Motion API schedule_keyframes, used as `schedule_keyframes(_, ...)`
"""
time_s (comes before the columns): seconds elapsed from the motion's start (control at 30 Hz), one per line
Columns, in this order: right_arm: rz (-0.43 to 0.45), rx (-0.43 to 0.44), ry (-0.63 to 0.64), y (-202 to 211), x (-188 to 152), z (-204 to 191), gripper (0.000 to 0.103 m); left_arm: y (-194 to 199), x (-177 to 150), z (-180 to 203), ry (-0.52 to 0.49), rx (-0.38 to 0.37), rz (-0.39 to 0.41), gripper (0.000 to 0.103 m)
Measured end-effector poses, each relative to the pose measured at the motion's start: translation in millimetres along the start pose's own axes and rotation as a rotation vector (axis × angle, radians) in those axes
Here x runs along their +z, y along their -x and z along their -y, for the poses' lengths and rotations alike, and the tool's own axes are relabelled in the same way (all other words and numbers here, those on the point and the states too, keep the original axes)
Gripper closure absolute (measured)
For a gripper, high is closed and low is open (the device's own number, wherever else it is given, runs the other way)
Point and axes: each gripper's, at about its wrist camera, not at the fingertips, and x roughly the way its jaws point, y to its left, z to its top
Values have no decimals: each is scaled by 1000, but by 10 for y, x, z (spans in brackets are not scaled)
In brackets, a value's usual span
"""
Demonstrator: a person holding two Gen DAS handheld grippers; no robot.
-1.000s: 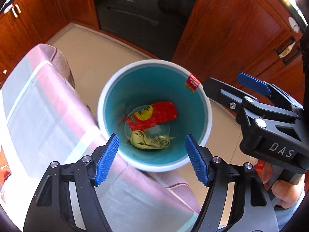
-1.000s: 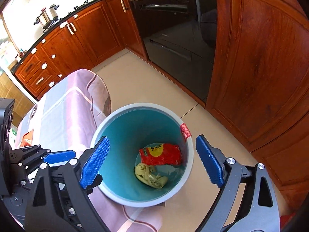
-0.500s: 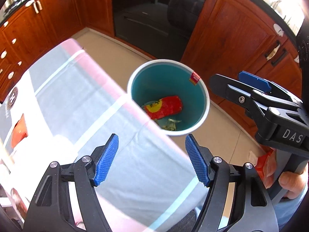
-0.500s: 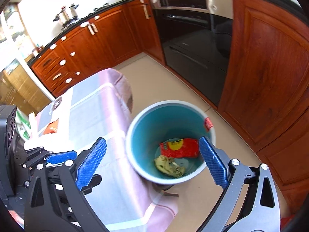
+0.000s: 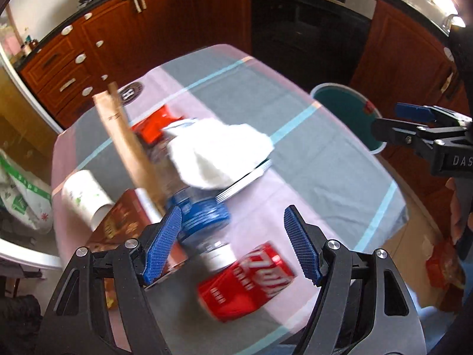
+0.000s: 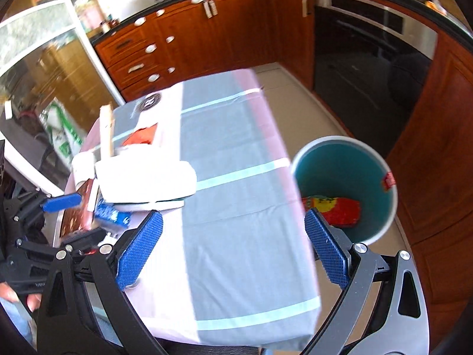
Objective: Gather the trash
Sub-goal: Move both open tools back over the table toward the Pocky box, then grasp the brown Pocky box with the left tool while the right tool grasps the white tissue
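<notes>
You are holding both sets of tongs empty over a cluttered kitchen desk (image 5: 310, 153), the left tongs (image 5: 232, 245) standing apart above a red soda can (image 5: 245, 284) lying on its side at the desk's near edge, and the right tongs (image 6: 233, 251), whose jaws have just been opening with nothing between them, gaping over bare cloth between the litter and the bin. The trash is lying clustered at the left end of the desk: beside the can, a clear bottle with a blue label (image 5: 201, 213) is lying on its side, a crumpled white tissue (image 5: 218, 151) is sitting on a stack of white plates (image 5: 251, 177), a white paper cup (image 5: 84, 198) is lying tipped over, and a red wrapper (image 5: 153, 127) is lying farther back. The teal bin (image 6: 346, 189) is standing on the floor just off the desk's right end, with a red wrapper already showing inside. The can is looking light, thin-walled and slick, and round enough to roll; taking it across the middle of its body, jaws square to its long axis and squeezing gently, is probably the safest hold. The tissue is looking soft and near weightless, so a pinch at its highest fold should lift it without dragging the plates. The bottle's blur is hiding whether anything is left inside it.
</notes>
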Motion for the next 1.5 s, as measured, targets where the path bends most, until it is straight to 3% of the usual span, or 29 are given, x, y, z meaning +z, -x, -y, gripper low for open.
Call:
schedule_keyframes(0.17, -59, 45, 75, -170, -124, -534, 10, 114, -455, -707, 71, 78, -33, 30)
schedule_keyframes(0.37, -121, 66, 159, -317, -245, -992, 10, 4, -933, -1097, 130, 101, -59, 30)
schedule_keyframes(0.6, -166, 60, 164, -440, -330, -1214, 10, -159, -1151, -1160, 125, 177, -4, 30)
schedule_keyframes(0.97, -197, 44, 145, -577, -379, -1328, 10, -409, -1246, -1053, -21, 308, 51, 30)
schedule_keyframes(1.13, -215, 38, 151, -646, -406, -1363, 10, -463, -1195, -1066, -46, 355, 84, 18)
schedule_keyframes(1.3, -216, 35, 144, -651, -411, -1342, 10, -483, -1184, -992, -108, 381, 124, 17)
schedule_keyframes(1.33, -216, 34, 140, -653, -411, -1333, 10, -475, -1193, -967, -116, 375, 131, 18)
schedule_keyframes(1.4, -218, 35, 132, -654, -411, -1314, 10, -455, -1204, -946, -123, 347, 133, 39)
schedule_keyframes(1.5, -222, 39, 130, -663, -419, -1312, 10, -401, -1236, -881, -148, 356, 148, 50)
